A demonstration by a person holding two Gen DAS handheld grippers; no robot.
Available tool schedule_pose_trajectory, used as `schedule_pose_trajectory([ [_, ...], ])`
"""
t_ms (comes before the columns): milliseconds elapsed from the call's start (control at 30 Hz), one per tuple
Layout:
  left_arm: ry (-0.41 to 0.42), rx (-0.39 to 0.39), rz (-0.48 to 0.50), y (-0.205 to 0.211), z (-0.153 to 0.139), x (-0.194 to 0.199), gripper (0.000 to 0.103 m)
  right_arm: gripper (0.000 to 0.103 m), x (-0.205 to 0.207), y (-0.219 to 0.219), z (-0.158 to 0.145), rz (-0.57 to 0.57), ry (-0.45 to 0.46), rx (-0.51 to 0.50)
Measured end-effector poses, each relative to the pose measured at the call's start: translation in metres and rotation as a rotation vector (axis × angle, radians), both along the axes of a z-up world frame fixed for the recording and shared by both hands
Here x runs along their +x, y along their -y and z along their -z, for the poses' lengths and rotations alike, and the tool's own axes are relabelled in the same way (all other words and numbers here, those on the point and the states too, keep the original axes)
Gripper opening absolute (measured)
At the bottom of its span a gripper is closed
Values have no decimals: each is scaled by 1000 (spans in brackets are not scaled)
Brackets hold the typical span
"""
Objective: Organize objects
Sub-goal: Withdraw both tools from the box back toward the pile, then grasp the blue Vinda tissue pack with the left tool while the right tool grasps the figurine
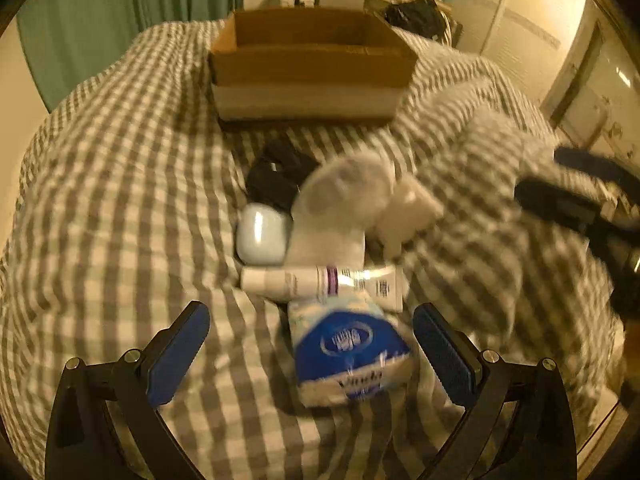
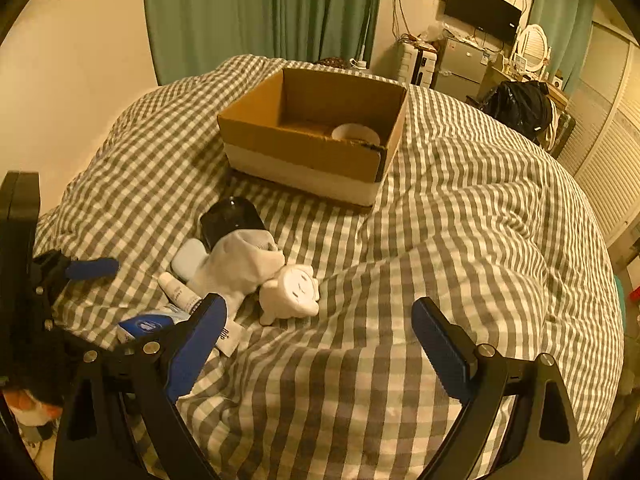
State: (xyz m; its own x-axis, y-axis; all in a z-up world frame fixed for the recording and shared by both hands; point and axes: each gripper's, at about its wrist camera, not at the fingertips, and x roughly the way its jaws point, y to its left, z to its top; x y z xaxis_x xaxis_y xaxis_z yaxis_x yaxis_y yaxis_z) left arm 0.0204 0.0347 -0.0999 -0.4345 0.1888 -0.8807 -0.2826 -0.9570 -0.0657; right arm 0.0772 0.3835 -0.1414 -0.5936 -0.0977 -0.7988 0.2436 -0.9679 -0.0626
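Note:
A blue and white tissue pack (image 1: 352, 354) lies on the checked bedcover between the fingers of my open left gripper (image 1: 312, 340), which is empty. Beyond it lie a white tube (image 1: 320, 282), a pale blue case (image 1: 262, 234), a white sock (image 1: 340, 204), a white plug adapter (image 1: 404, 216) and a black jar (image 1: 280, 172). My right gripper (image 2: 320, 336) is open and empty over bare bedcover, right of the pile. The adapter (image 2: 290, 292), sock (image 2: 240, 264), jar (image 2: 232, 220) and tissue pack (image 2: 148, 326) also show in the right wrist view.
An open cardboard box (image 2: 304, 148) stands on the bed beyond the pile, with a white round object (image 2: 356, 134) inside. A black bag (image 2: 520, 106) and furniture stand past the bed at the right. Green curtains (image 2: 260, 12) hang behind.

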Motion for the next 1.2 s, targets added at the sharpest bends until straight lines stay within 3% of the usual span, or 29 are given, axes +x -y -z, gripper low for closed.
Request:
schedule_pose_trajectory([
  [133, 30, -3, 25, -2, 19, 5, 101, 94, 2, -2, 4, 7, -2, 5],
  [167, 30, 18, 28, -1, 20, 5, 90, 94, 2, -2, 5, 7, -4, 10],
  [200, 33, 34, 29, 1, 20, 5, 73, 94, 2, -1, 6, 6, -3, 13],
  [267, 41, 70, 28, 6, 19, 4, 53, 94, 1, 0, 7, 0, 0, 14],
  [433, 2, 110, 18, 15, 3, 1, 53, 94, -5, 8, 9, -45, -8, 22],
  [567, -103, 87, -28, 25, -22, -2, 52, 94, -20, 17, 9, -121, -4, 60],
  [733, -161, 56, -75, 39, -35, -17, 52, 94, -52, 25, 35, -196, 112, 80],
  [867, -156, 24, -87, 44, -28, -29, 52, 92, -70, 32, 64, -229, 206, 98],
  [1133, -114, 4, -84, 41, -9, -43, 52, 63, -89, 47, 106, -293, 347, 119],
  [1200, -106, 1, -77, 39, -7, -44, 53, 62, -88, 49, 108, -298, 345, 131],
])
